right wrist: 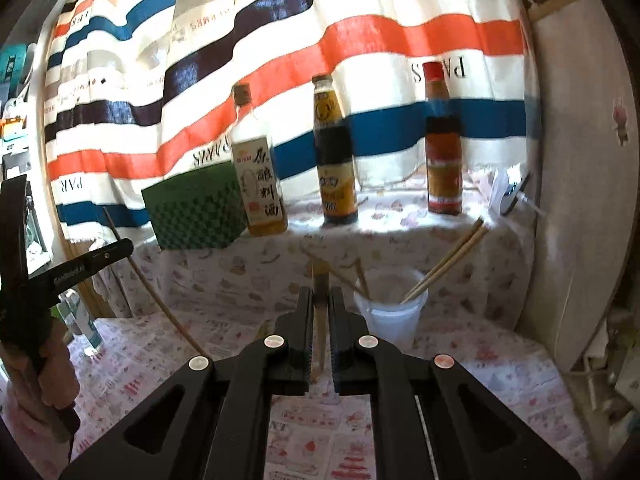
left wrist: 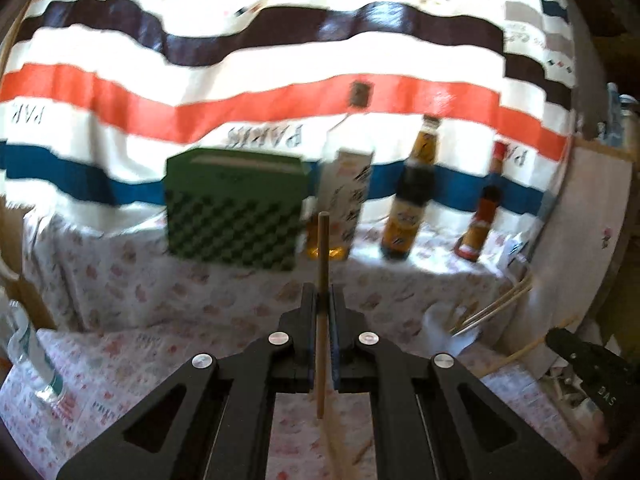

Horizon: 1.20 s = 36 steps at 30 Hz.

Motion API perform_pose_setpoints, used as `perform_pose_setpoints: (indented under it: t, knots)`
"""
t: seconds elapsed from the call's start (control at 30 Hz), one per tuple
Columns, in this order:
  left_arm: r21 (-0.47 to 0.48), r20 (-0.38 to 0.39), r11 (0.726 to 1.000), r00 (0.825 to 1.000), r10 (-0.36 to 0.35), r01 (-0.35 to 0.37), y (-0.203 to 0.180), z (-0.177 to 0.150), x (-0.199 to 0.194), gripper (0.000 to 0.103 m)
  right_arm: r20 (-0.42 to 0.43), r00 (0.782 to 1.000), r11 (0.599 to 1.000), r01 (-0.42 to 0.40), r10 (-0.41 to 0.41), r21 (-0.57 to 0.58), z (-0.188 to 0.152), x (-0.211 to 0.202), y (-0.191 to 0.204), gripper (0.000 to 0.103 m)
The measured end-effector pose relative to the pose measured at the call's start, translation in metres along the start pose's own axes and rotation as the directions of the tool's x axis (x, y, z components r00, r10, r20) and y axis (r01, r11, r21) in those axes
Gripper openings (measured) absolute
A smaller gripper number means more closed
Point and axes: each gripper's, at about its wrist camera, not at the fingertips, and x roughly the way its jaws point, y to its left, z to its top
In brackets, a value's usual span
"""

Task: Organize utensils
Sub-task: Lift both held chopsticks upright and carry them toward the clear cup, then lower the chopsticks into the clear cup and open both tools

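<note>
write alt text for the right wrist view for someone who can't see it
The right gripper has its jaws shut on a wooden chopstick, near a white cup already holding chopsticks. Three sauce bottles and a green box stand behind, before a striped curtain.

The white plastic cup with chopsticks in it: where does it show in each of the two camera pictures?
Left wrist view: the white plastic cup is low on the right, blurred, chopsticks slanting out to the right.
Right wrist view: the cup stands just right of centre, right beside the hand-held gripper's fingertips.
Shared landmark: the green box on the ledge, left of the three bottles.
</note>
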Motion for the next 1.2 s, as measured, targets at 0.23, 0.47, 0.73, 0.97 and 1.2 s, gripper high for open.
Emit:
perform_pose_setpoints:
  t: [0.23, 0.47, 0.73, 0.97, 1.2]
  knots:
    - [-0.005, 0.053, 0.996, 0.995, -0.085, 0.086, -0.041, 0.045, 0.004, 0.004, 0.08, 0.992, 0.993, 0.09, -0.096, 0.078, 0.055, -0.012, -0.021, 0.008]
    - [0.01, 0.077, 0.982, 0.979, -0.186, 0.186, -0.078, 0.081, 0.025, 0.005, 0.23, 0.95, 0.978, 0.207, -0.21, 0.034, 0.105, -0.011, -0.019, 0.008]
    - [0.025, 0.102, 0.973, 0.967, -0.232, 0.231, -0.108, 0.1, 0.061, 0.005, 0.174, 0.973, 0.984, 0.137, -0.155, 0.113, 0.115, 0.034, -0.052, 0.008]
    - [0.022, 0.07, 0.967, 0.965, -0.255, 0.254, -0.121, 0.096, 0.099, 0.005, 0.059, 0.991, 0.987, 0.114, -0.122, 0.116, 0.102, 0.075, -0.068, 0.008]
    - [0.022, -0.038, 0.967, 0.967, -0.252, 0.252, -0.134, 0.066, 0.142, 0.005, -0.005, 0.994, 0.985, 0.11, -0.11, 0.133, 0.099, 0.087, -0.083, 0.008]
